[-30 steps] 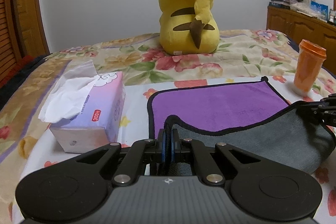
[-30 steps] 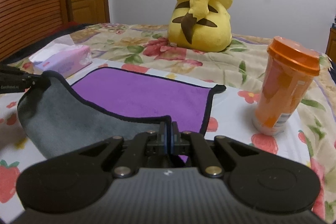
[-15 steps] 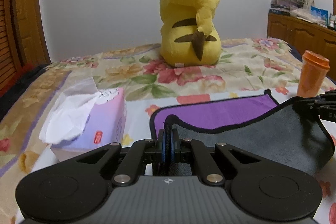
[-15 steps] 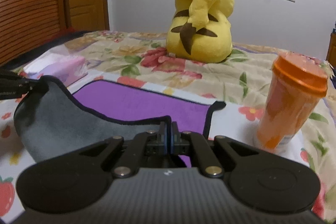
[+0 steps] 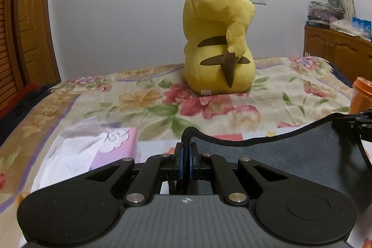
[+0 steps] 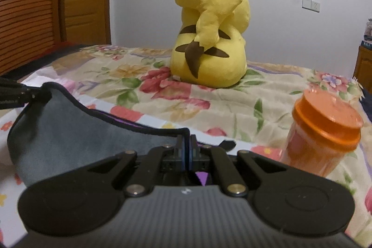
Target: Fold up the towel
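Observation:
The towel point(image 5: 290, 155) is grey on the side facing me and purple on the other, with a black hem. My left gripper point(image 5: 186, 155) is shut on its near left corner. My right gripper point(image 6: 186, 150) is shut on its near right corner. Both hold the near edge lifted above the bed, and the grey side point(image 6: 81, 131) sags between them. A purple sliver point(image 6: 201, 177) shows below my right gripper. The right gripper also shows in the left wrist view point(image 5: 359, 123), and the left gripper in the right wrist view point(image 6: 37, 94).
A pink tissue box point(image 5: 102, 152) lies left of the towel. An orange lidded cup point(image 6: 323, 131) stands right of it. A yellow plush toy point(image 5: 218, 38) sits farther back on the floral bedspread point(image 5: 139, 99). A wooden cabinet point(image 5: 337, 50) stands at far right.
Both grippers have lifted the towel's near edge higher and carried it forward. The grey side now hides almost all of the purple surface. The cup and the tissue box look closer.

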The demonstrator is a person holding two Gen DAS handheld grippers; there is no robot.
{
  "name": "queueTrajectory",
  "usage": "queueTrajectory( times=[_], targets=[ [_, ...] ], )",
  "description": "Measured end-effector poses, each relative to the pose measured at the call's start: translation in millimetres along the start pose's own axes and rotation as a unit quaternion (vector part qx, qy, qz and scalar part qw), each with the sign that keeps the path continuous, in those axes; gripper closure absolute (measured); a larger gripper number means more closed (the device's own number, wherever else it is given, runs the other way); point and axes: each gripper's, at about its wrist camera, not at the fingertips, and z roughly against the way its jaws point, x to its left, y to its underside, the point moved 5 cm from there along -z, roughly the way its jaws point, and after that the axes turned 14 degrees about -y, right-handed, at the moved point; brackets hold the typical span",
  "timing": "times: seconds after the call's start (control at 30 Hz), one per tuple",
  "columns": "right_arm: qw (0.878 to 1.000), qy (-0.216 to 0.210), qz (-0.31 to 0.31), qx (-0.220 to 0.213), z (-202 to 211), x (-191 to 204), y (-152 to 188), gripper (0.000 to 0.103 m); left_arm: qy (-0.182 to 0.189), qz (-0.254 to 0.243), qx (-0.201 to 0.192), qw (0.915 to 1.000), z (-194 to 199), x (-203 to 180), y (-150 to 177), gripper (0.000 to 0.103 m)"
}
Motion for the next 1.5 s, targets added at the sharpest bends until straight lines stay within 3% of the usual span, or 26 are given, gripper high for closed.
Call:
queueTrajectory(
  times=[0.37, 0.73, 0.77, 0.83, 0.9, 1.1, 1.5],
  targets=[
    [1.000, 0.029, -0.001, 0.006, -31.0, -19.6, -0.1, 0.099, -0.018, 0.003, 0.008, 0.9998, -36.1, -5.1, -4.0, 0.095],
    [0.999, 0.033, -0.010, 0.036, -52.5, -25.6, 19.3, 0.098, -0.026, -0.039, 0.024, 0.9986, -59.5, -18.8, 16.0, 0.091],
    [0.999, 0.036, -0.013, 0.035, -52.2, -25.6, 20.3, 0.096, -0.025, -0.039, 0.024, 0.9986, -58.7, -19.0, 17.2, 0.091],
    [0.999, 0.031, -0.018, 0.035, -49.3, -24.0, 23.4, 0.076, -0.024, -0.036, 0.029, 0.9986, -57.9, -18.7, 18.2, 0.084],
    [0.999, 0.028, -0.022, 0.038, -45.3, -22.8, 25.7, 0.062, -0.024, -0.034, 0.031, 0.9986, -54.2, -17.1, 18.5, 0.068],
    [0.998, 0.030, -0.029, 0.043, -23.8, -11.5, 28.5, 0.057, -0.023, -0.032, 0.038, 0.9985, -32.8, -13.2, 19.9, 0.054],
    [0.996, 0.036, -0.066, 0.042, 37.7, 16.0, 35.6, 0.050, -0.012, -0.034, 0.058, 0.9977, 29.9, -3.3, 25.4, 0.048]
  ],
)
